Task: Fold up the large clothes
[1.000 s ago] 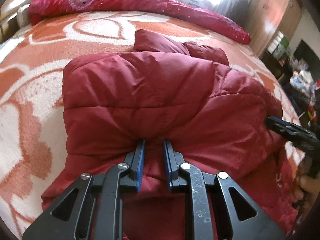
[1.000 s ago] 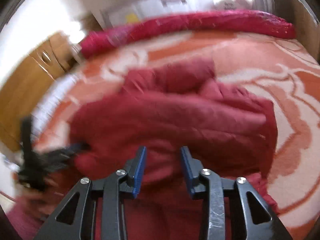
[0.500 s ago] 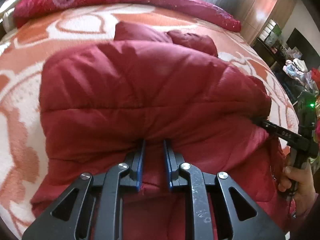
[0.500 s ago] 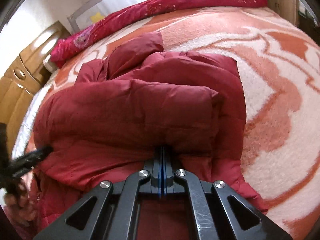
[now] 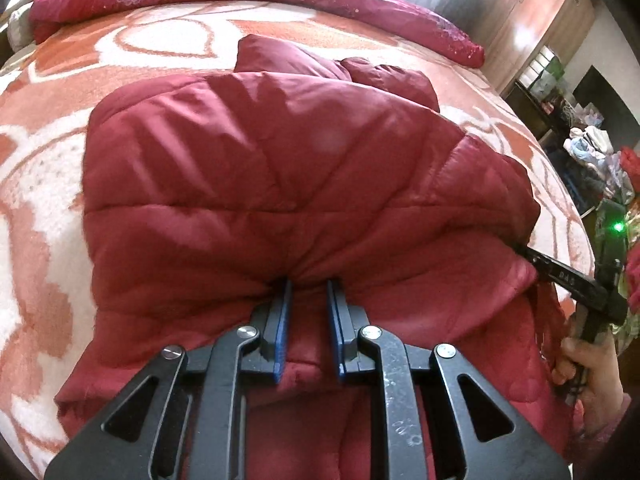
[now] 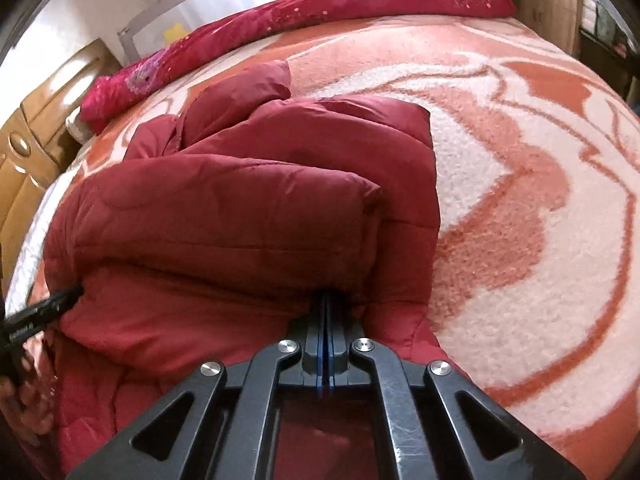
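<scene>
1. Left wrist view: the dark red padded jacket (image 5: 288, 184) lies on the bed (image 5: 48, 168), its lower part doubled up over the body. The left gripper (image 5: 308, 286) has its jaws a little apart with a bulge of the folded edge pinched between them, probably to carry the hem over for the fold.
2. At the right edge of the same view the right gripper (image 5: 560, 274) enters under the jacket's far corner; its tips are buried in the fabric, so its state cannot be read here. The hand (image 5: 588, 368) holding it is cut off by the frame.
3. Right wrist view: the right gripper (image 6: 324, 308) has its jaws pressed together on the jacket's folded edge, matching the other corner so the fold should stay square.
4. Here the left gripper (image 6: 44, 312) shows only as a dark tip at the left edge. The layers beneath the fold are hidden.
</scene>
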`<state>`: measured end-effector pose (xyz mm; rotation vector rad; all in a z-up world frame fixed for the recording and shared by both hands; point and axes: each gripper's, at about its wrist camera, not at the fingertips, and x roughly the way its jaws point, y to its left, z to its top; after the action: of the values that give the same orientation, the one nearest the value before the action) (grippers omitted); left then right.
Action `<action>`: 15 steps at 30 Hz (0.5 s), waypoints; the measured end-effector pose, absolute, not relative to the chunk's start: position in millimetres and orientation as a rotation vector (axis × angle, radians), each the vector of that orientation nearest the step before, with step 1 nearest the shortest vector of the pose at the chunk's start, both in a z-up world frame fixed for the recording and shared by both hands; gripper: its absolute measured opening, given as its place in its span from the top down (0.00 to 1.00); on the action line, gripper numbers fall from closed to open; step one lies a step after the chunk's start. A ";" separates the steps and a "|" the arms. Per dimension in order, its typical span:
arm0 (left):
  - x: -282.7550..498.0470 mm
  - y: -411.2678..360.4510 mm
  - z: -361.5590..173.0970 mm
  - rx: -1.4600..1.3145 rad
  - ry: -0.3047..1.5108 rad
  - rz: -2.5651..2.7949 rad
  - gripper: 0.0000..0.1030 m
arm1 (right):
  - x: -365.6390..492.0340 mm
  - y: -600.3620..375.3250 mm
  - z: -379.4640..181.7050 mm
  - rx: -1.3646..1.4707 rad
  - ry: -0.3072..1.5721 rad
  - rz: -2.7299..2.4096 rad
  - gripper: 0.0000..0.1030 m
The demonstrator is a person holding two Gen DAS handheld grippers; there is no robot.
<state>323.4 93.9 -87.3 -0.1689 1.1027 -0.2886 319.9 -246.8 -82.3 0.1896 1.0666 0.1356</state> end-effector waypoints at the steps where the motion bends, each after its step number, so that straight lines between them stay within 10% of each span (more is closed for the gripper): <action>1: 322.3 96.9 -87.2 -0.169 1.104 -0.291 0.85 | 319.2 -247.6 -82.1 0.186 1.066 0.138 1.00; 15: 233.6 156.2 -40.2 -0.220 1.034 -0.198 0.86 | 308.0 -248.4 -56.4 0.213 1.030 0.159 0.94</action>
<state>233.6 156.2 -40.2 -0.2204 1.0338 -0.1979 308.0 -248.4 -56.4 0.2132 1.0300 0.1586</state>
